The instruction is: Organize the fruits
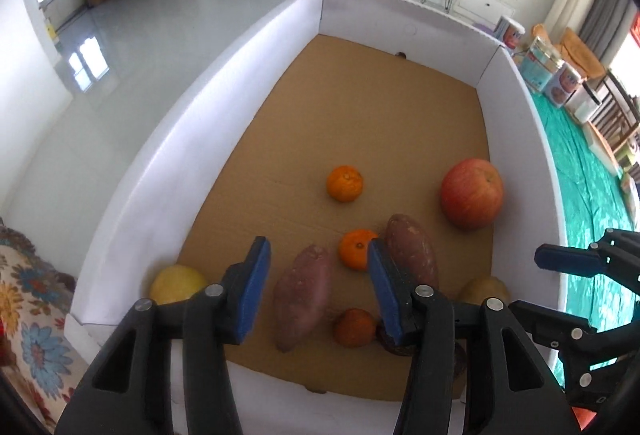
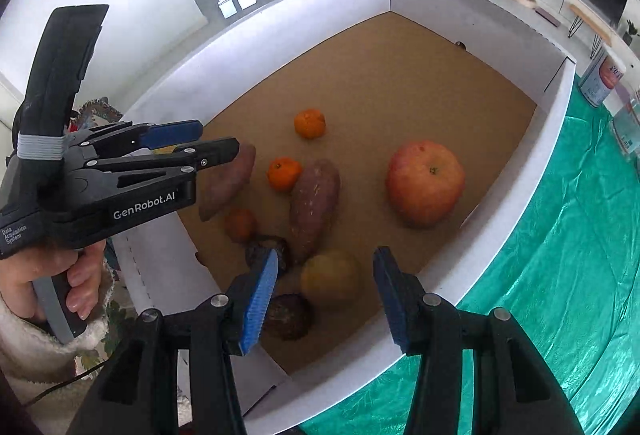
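A white-walled box [image 1: 256, 47] with a cardboard floor holds the produce. In the left wrist view I see a red apple [image 1: 472, 193], three mandarins [image 1: 345, 183], two sweet potatoes [image 1: 303, 295] and a yellow fruit [image 1: 178, 285] in the near left corner. My left gripper [image 1: 318, 287] is open and empty, hovering above the near sweet potato. My right gripper [image 2: 326, 299] is open and empty above a brownish-green pear [image 2: 331, 277], with two dark fruits [image 2: 289, 316] beside it. The apple [image 2: 425, 183] lies further right.
The box [image 2: 558, 95] sits on a green tablecloth [image 2: 560, 275]. Cans and containers [image 2: 604, 79] stand past the box's far right corner. A floral cloth [image 1: 28, 315] lies left of the box. The far half of the box floor is bare cardboard.
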`<action>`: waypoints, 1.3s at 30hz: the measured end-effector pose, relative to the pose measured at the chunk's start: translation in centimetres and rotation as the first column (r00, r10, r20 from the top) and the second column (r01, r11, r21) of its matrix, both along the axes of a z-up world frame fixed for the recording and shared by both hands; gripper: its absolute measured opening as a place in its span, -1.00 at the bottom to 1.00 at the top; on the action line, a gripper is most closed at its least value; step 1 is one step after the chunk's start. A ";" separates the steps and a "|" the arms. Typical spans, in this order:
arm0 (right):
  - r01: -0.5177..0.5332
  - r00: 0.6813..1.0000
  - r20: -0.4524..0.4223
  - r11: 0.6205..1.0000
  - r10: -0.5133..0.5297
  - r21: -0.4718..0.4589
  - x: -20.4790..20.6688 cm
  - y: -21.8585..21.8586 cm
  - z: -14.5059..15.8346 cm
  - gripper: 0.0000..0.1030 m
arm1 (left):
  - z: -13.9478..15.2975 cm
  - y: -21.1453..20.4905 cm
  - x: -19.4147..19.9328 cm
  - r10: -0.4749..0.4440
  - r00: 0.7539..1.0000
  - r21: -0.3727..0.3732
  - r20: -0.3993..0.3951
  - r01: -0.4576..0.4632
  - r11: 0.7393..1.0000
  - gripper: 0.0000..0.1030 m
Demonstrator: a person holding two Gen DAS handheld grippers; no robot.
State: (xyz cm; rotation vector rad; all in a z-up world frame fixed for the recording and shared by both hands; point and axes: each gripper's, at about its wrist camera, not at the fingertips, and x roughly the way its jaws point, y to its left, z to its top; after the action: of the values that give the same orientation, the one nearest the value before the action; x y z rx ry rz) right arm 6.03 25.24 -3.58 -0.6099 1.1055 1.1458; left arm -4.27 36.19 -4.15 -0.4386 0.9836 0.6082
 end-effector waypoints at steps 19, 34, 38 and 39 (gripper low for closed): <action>0.126 0.983 0.116 0.980 -0.144 0.152 -0.9 -8.3 6.5 0.57 | 9.9 -9.7 -1.3 -0.114 0.978 0.342 0.175 0.048 0.938 0.75; 0.150 0.978 0.122 0.975 -0.171 0.163 -1.5 -9.1 5.9 0.65 | 11.1 -9.7 -2.5 -0.043 0.985 0.412 0.165 -0.030 0.911 0.76; 0.148 0.976 0.136 0.975 -0.172 0.169 -1.8 -8.9 5.9 0.72 | 10.9 -9.4 -2.6 -0.025 0.987 0.393 0.160 -0.040 0.919 0.76; 0.148 0.975 0.141 0.974 -0.173 0.173 -1.9 -8.9 6.0 0.74 | 10.8 -9.3 -2.6 -0.012 0.989 0.394 0.150 -0.049 0.918 0.76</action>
State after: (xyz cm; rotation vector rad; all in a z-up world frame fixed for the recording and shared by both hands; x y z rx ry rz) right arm 4.11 16.36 2.41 -0.4655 0.9024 1.0183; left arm -6.83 26.94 6.68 -0.1285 0.6897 0.7619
